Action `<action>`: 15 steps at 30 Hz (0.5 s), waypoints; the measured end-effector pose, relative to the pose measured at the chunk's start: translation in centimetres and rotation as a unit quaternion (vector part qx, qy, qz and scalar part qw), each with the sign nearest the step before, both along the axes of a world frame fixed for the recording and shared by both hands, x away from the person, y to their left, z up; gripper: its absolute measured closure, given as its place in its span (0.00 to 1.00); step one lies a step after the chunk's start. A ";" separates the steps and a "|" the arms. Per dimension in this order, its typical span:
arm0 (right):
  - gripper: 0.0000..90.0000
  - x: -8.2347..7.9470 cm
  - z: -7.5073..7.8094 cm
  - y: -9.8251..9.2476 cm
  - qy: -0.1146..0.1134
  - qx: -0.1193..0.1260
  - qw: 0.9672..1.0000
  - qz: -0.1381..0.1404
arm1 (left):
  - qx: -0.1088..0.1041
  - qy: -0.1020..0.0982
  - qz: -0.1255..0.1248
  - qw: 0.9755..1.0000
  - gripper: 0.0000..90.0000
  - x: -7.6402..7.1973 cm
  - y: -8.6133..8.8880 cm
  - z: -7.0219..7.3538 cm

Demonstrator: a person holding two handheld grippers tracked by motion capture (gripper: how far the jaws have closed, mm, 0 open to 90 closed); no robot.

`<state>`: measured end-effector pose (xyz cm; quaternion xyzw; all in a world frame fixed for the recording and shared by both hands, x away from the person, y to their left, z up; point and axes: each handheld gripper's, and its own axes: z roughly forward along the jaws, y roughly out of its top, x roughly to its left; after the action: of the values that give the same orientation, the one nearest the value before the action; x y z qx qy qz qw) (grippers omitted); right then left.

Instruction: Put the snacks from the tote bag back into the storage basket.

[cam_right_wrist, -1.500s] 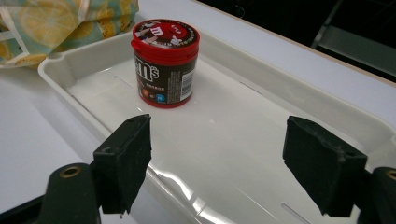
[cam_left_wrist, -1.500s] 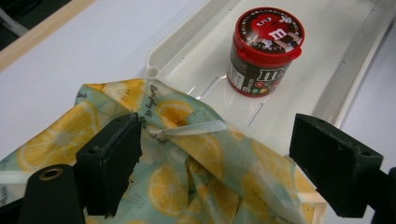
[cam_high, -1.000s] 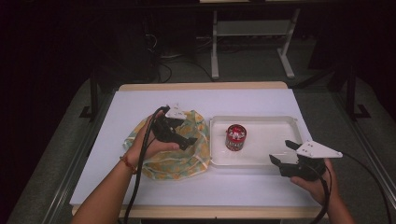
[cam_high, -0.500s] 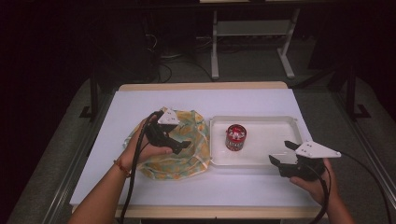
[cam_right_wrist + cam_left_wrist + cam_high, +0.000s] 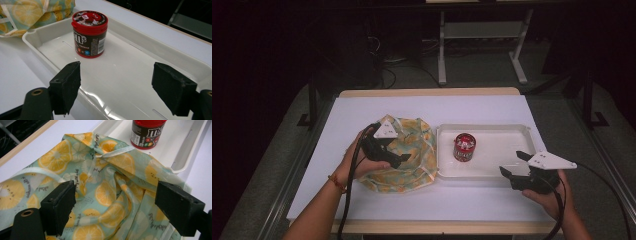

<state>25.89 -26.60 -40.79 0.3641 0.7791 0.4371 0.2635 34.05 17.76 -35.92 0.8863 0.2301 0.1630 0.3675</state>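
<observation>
Two grippers are over the white table (image 5: 492, 107), both with jaws spread wide and nothing held. The left gripper (image 5: 404, 159) hangs just above the crumpled lemon-print cloth bag (image 5: 412, 150), which lies against the left rim of the white tray (image 5: 499, 167). The right gripper (image 5: 513, 165) sits at the tray's near right corner, aimed at the red-lidded M&M's tub (image 5: 464, 146) standing upright in the tray's left part.
</observation>
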 end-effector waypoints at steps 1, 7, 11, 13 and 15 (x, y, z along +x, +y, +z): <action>0.25 0.0 0.0 0.0 0.001 0.000 1.000 0.000 | -0.003 -0.003 -0.001 1.000 0.18 -0.1 0.2 0.0; 0.25 0.0 0.0 0.1 0.002 -0.002 1.000 0.003 | -0.008 -0.010 0.002 1.000 0.18 -0.5 0.9 -0.2; 0.25 0.0 -0.1 0.1 0.005 -0.002 1.000 0.004 | -0.007 -0.018 0.002 1.000 0.18 -0.7 1.5 -0.4; 0.25 0.0 -0.1 0.1 0.004 -0.002 1.000 0.004 | -0.011 -0.023 0.000 1.000 0.18 -0.8 1.9 -0.5; 0.25 0.1 -0.1 0.1 0.005 -0.002 1.000 0.002 | -0.012 -0.026 -0.001 1.000 0.18 -1.0 2.2 -0.6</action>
<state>25.98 -26.52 -40.91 0.3641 0.7820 0.4346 0.2589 33.07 19.97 -36.53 0.8776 0.2217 0.1829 0.3837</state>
